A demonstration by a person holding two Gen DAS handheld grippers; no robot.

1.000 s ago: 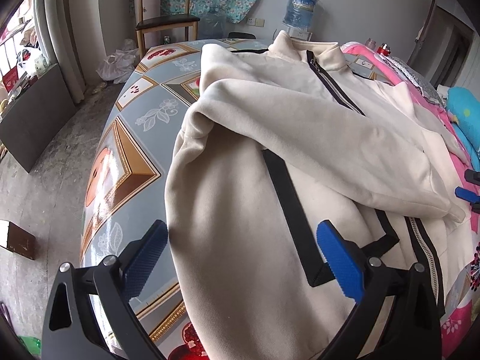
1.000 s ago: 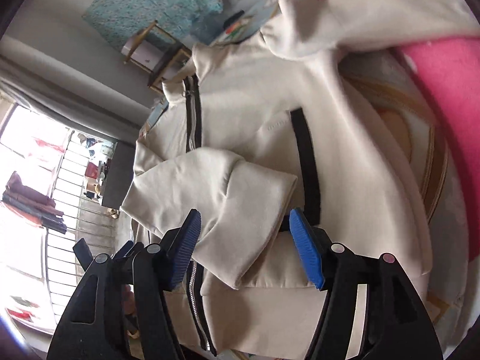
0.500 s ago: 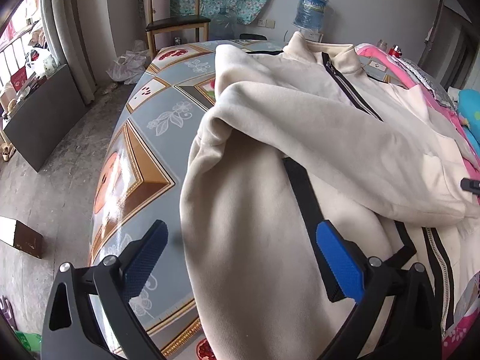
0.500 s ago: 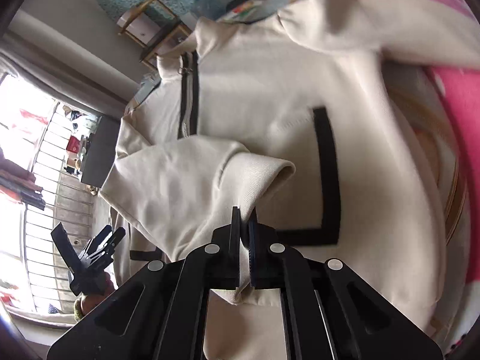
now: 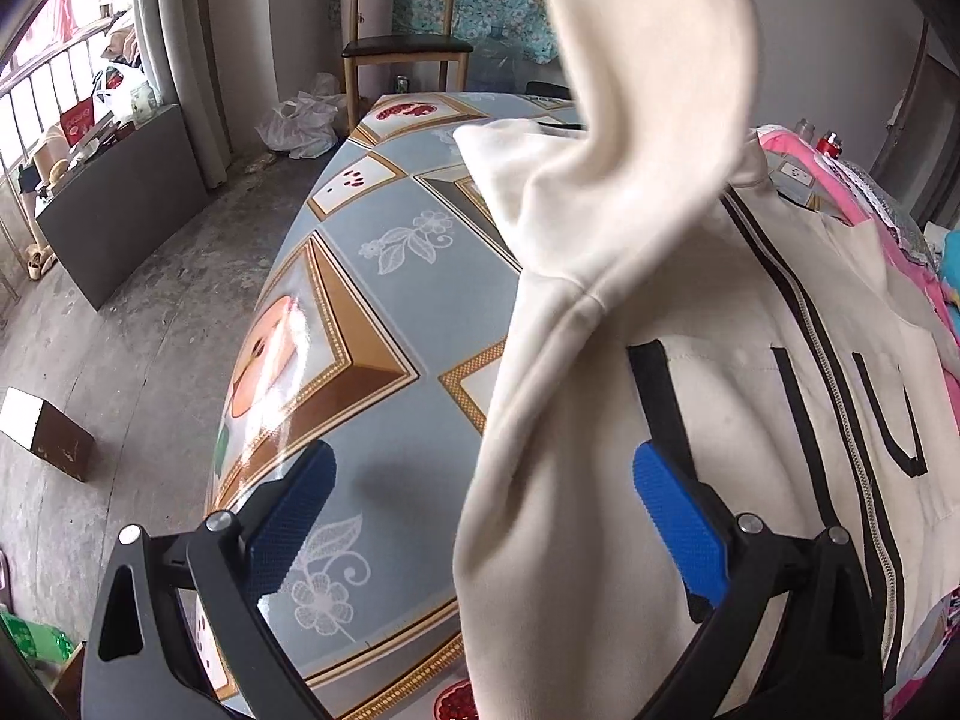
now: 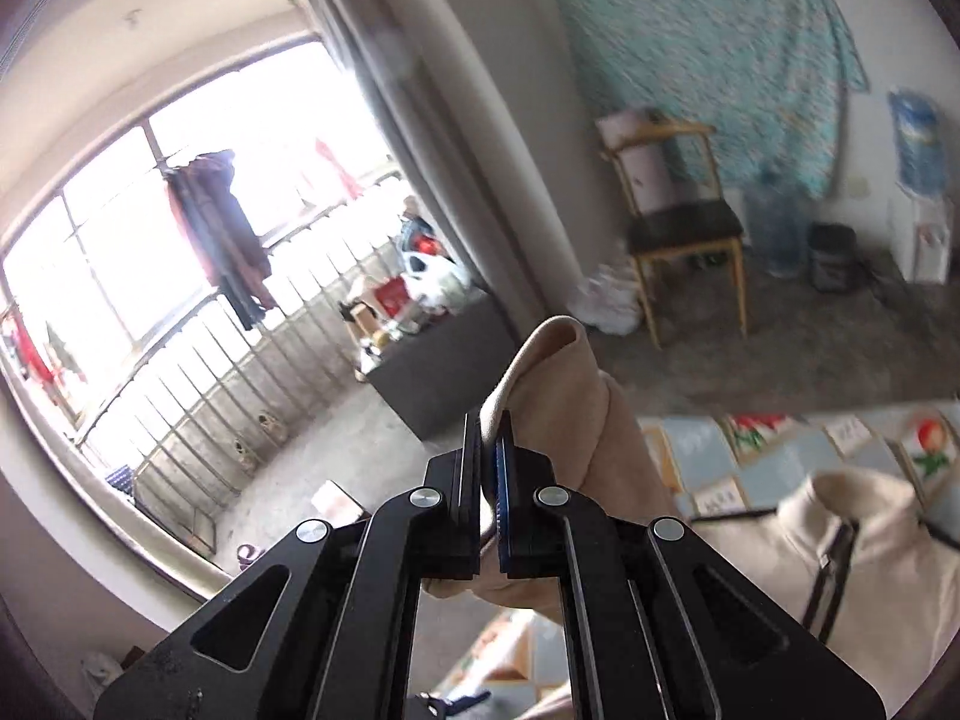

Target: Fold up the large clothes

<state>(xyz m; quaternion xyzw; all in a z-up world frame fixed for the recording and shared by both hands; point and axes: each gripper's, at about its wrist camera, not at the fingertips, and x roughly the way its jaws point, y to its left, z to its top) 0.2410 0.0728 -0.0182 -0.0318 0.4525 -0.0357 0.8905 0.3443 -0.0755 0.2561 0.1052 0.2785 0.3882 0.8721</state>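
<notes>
Right gripper [image 6: 487,468] clenched on sleeve [image 6: 558,396], lifted to swing it clear. Left gripper [image 5: 480,516] released, straddling jacket [image 5: 750,420] edge on worktop [image 5: 372,312].

Lived-in home room, bare concrete floor [image 5: 138,324], wooden chair [image 5: 402,54] against a wall hung with floral cloth [image 6: 714,54], water jug [image 6: 915,144], barred window [image 6: 174,276] with clothes drying outside, table [image 5: 384,312] in patterned oilcloth, pink bedding [image 5: 900,240]
</notes>
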